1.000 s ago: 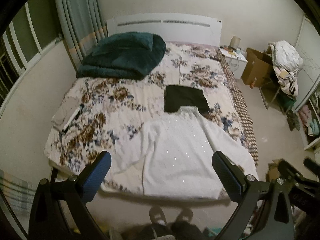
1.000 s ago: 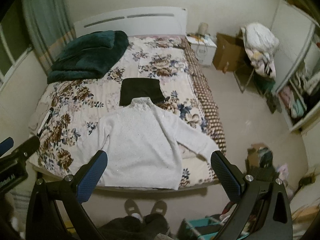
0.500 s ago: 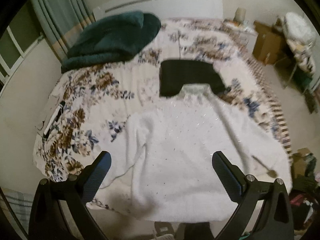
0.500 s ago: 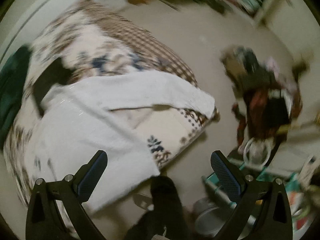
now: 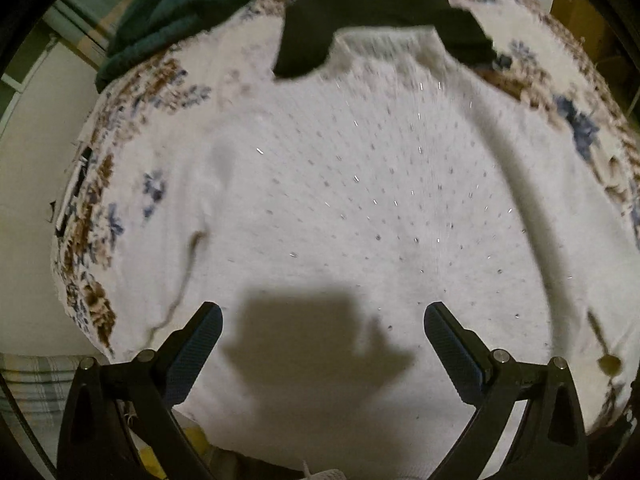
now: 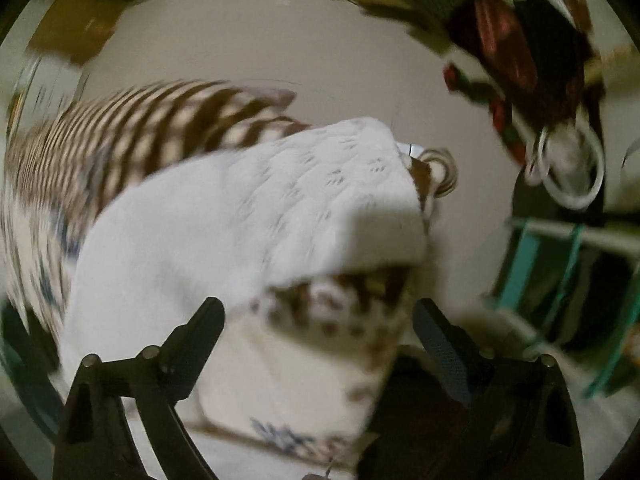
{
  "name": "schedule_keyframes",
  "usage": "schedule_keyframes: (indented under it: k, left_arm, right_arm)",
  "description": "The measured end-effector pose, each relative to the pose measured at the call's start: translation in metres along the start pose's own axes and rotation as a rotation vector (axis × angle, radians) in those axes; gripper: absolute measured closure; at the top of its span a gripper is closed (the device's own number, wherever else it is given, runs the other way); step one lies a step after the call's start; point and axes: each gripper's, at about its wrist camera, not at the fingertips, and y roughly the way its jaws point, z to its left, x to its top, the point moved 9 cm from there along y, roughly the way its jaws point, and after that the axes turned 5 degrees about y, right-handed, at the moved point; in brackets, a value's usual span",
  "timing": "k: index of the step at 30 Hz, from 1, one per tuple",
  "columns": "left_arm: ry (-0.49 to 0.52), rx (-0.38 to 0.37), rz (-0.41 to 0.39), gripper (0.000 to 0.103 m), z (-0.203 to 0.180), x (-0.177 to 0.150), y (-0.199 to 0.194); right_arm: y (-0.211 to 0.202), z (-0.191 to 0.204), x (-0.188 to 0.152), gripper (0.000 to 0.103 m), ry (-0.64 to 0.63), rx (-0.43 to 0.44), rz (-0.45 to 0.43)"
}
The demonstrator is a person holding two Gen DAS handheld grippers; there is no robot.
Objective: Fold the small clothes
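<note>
Both hand-held grippers have come down close to the bed since a second ago, and the right one has swung over to the bed's corner. The left hand-held gripper (image 5: 320, 344) now hangs right over the white sweater (image 5: 360, 208), with its jaws wide open and nothing between them; its shadow falls on the sweater's lower part. The sweater lies flat on the flowery bedspread (image 5: 104, 184), and its collar rests on a folded black cloth (image 5: 304, 36). A dark green blanket (image 5: 168, 8) sits farther up the bed. The right hand-held gripper (image 6: 318, 320) points down at the sweater's sleeve (image 6: 280, 200), which lies over the bed's corner next to the brown checked edge of the bedspread (image 6: 132, 128). Its jaws are wide but closing a little, and they do not press on anything yet. On the floor beside the bed are a blurry pile of red and dark things (image 6: 520, 48) and a teal rack (image 6: 560, 264); what is in them is too blurry to tell.
</note>
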Motion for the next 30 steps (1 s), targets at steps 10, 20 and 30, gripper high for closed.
schedule_keyframes:
  k: [10, 20, 30]
  left_arm:
    - [-0.025, 0.006, 0.025, 0.0, -0.002, 0.006, 0.046]
    - [-0.056, 0.018, -0.011, 0.0, 0.028, 0.01, 0.046]
    - [-0.11, 0.006, -0.022, 0.0, 0.052, 0.004, 0.046]
  right_arm:
    - [0.029, -0.008, 0.049, 0.079, 0.287, 0.106, -0.158]
    - [-0.075, 0.019, 0.084, 0.094, 0.114, 0.076, -0.439]
    - [-0.195, 0.174, 0.049, 0.094, -0.295, 0.216, -0.572]
